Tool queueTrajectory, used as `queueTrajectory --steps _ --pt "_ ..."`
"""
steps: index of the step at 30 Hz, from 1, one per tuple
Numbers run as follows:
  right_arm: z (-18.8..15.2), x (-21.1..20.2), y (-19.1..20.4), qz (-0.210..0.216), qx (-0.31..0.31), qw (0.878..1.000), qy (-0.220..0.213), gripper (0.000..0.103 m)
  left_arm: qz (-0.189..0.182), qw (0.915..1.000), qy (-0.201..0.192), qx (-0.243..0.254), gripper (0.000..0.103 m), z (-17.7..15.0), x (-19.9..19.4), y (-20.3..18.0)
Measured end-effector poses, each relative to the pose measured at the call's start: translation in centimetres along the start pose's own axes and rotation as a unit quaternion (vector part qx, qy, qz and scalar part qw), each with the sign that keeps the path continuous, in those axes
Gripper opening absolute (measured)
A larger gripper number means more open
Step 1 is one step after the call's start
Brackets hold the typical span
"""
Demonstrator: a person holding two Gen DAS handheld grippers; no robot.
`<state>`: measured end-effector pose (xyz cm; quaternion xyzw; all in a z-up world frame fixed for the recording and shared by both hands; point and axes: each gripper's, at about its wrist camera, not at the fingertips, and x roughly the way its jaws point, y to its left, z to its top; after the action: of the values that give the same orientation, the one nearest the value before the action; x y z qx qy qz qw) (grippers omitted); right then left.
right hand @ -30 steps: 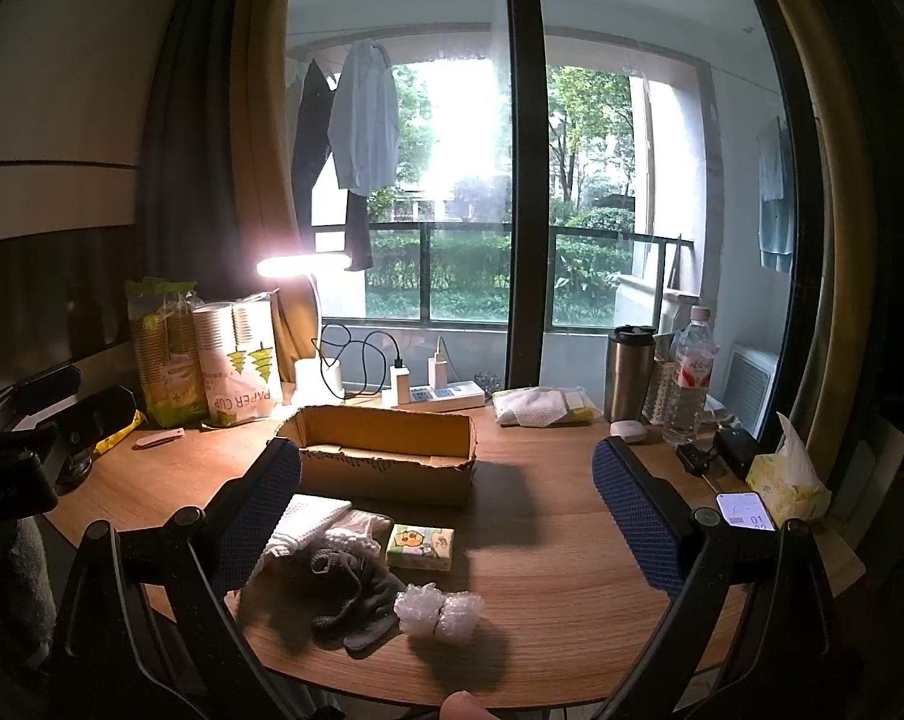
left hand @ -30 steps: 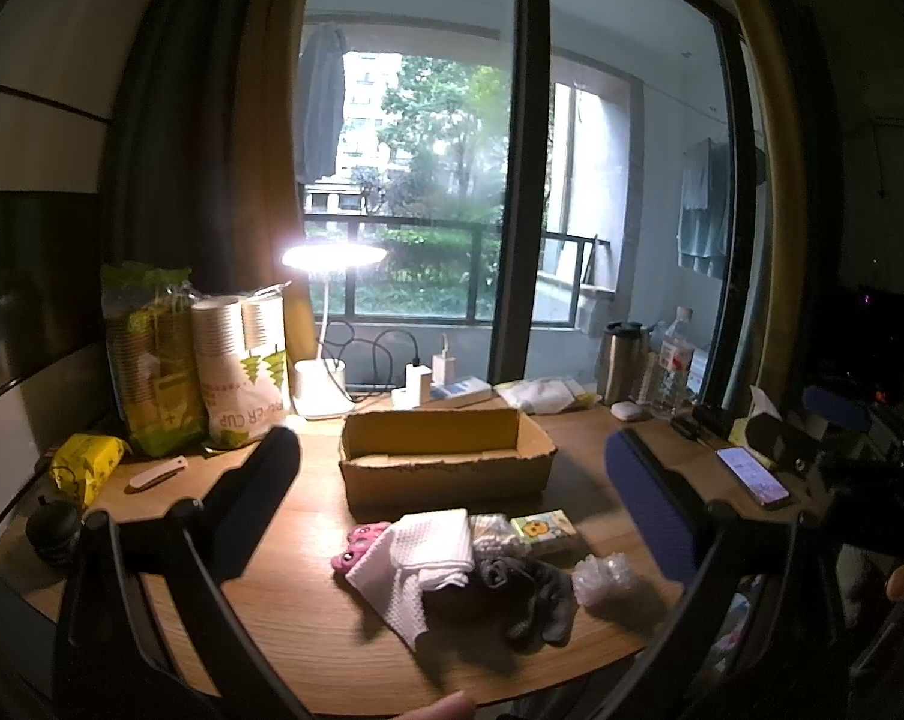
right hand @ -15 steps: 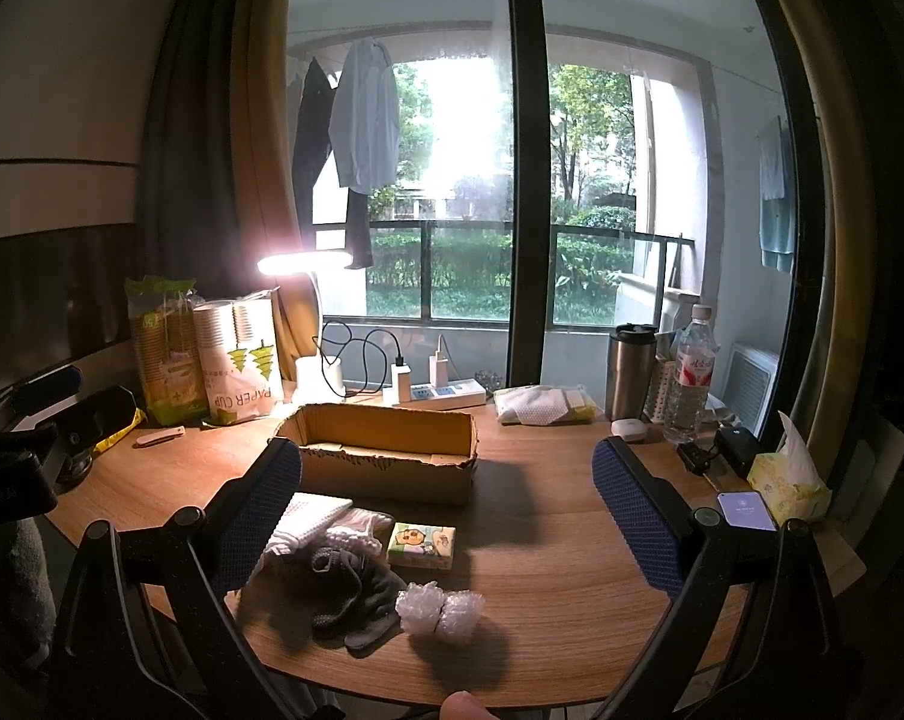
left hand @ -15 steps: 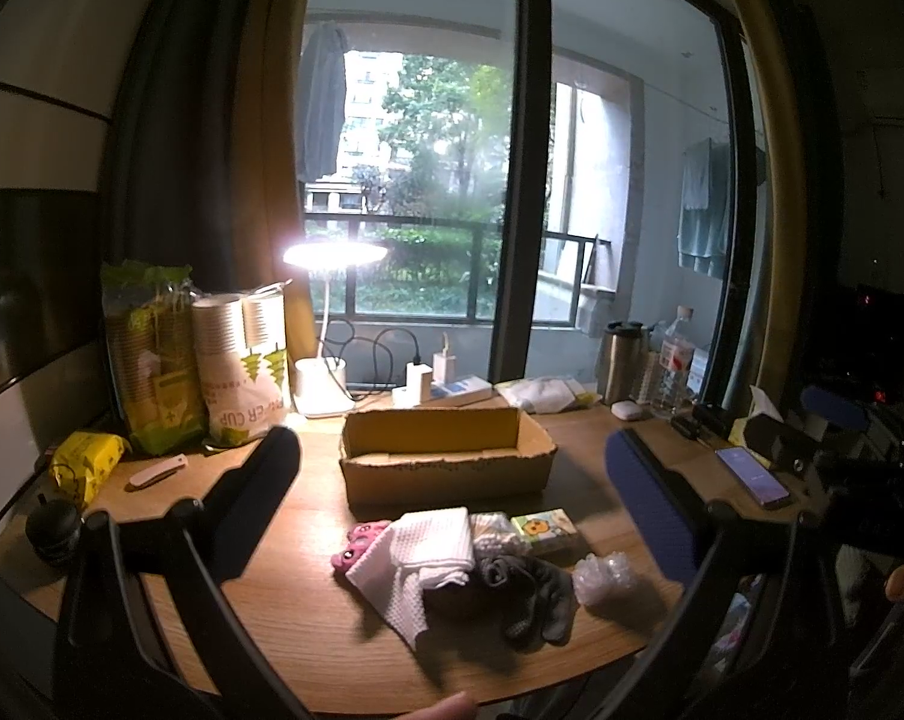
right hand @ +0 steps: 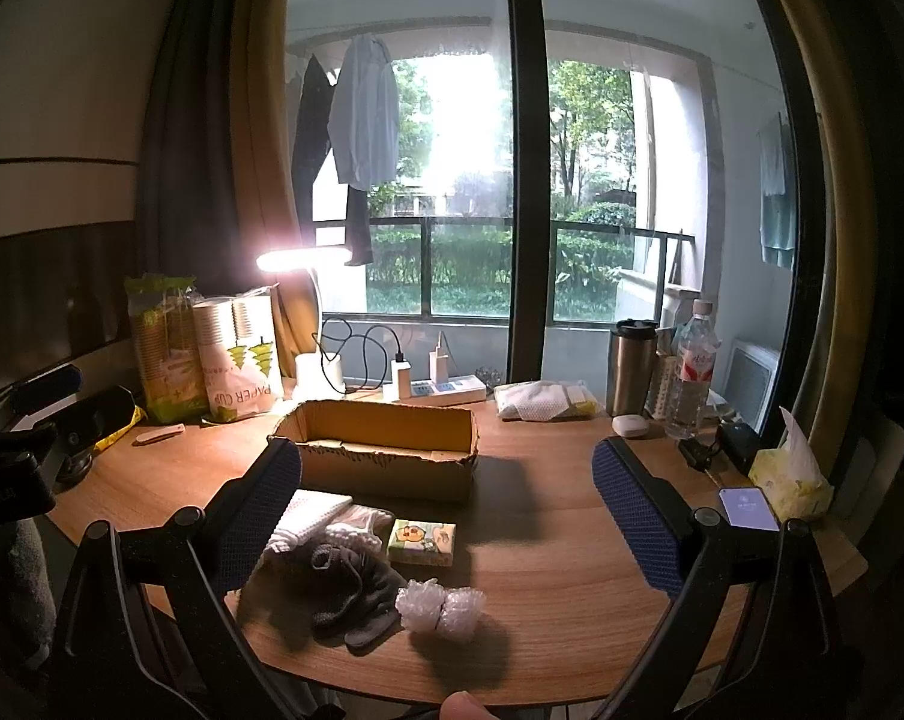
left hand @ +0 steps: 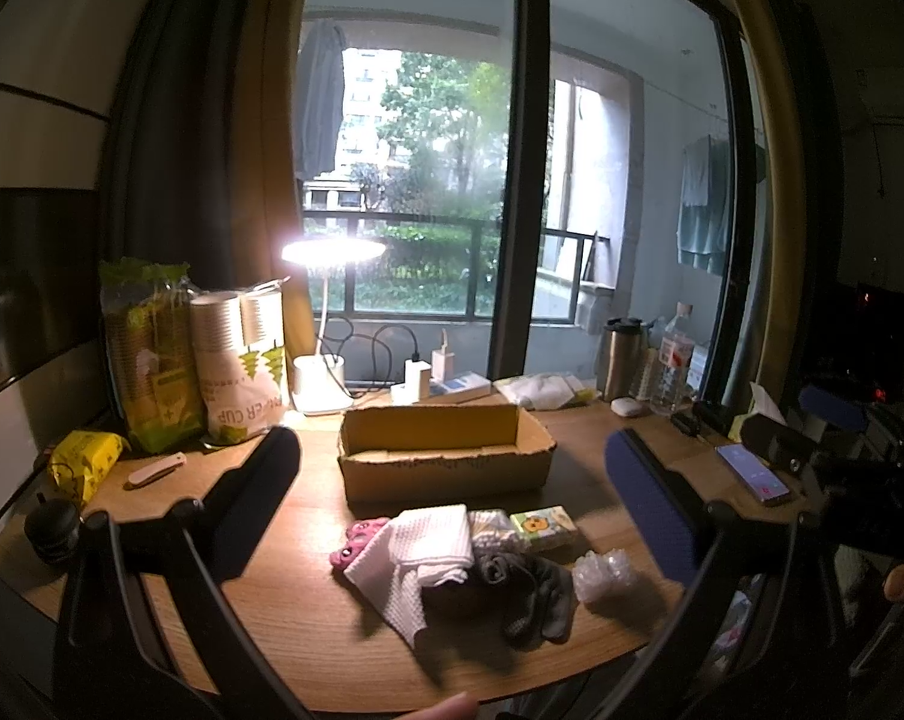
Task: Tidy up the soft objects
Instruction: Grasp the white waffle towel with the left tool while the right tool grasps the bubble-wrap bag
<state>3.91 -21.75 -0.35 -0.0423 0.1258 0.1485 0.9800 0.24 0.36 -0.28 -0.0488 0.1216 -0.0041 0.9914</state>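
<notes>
An open cardboard box (left hand: 446, 456) (right hand: 386, 450) stands mid-table. In front of it lies a heap: a white waffle cloth (left hand: 419, 558) (right hand: 308, 516), a pink soft toy (left hand: 353, 540), grey gloves (left hand: 530, 594) (right hand: 350, 588), a small tissue pack (left hand: 542, 528) (right hand: 422, 540), a clear bag of cotton swabs (left hand: 491, 528) and a bubble-wrap wad (left hand: 602, 573) (right hand: 440, 606). My left gripper (left hand: 452, 480) is open and empty, held above the table's near edge. My right gripper (right hand: 446, 492) is open and empty, likewise back from the heap.
Paper-cup sleeves (left hand: 236, 366), a lit desk lamp (left hand: 326, 312), a power strip (right hand: 446, 387), a steel tumbler (right hand: 629, 363), a water bottle (right hand: 692, 372), a phone (right hand: 746, 507), a tissue bag (right hand: 791, 474) and a yellow packet (left hand: 83, 462) ring the wooden table (right hand: 542, 540).
</notes>
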Motion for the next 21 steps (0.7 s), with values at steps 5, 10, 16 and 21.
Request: queueTrajectory --steps 5,10,16,21 --pt "-0.2 0.4 -0.2 0.002 0.004 1.000 0.007 0.099 -0.001 1.0000 0.008 0.003 0.103 -0.3 0.6 -0.1" --pt "-0.7 1.5 -0.5 0.006 0.009 1.000 0.023 0.099 -0.002 0.9997 0.026 0.005 0.103 -0.9 2.0 -0.2" --pt "-2.2 4.2 -0.8 0.010 0.017 0.998 0.061 0.099 0.001 0.9979 0.065 0.006 0.103 -2.2 4.9 -0.3" --pt "-4.0 7.0 -1.1 0.014 0.022 0.995 0.100 0.099 0.003 0.9950 0.100 0.007 0.103 -3.5 7.5 -0.1"
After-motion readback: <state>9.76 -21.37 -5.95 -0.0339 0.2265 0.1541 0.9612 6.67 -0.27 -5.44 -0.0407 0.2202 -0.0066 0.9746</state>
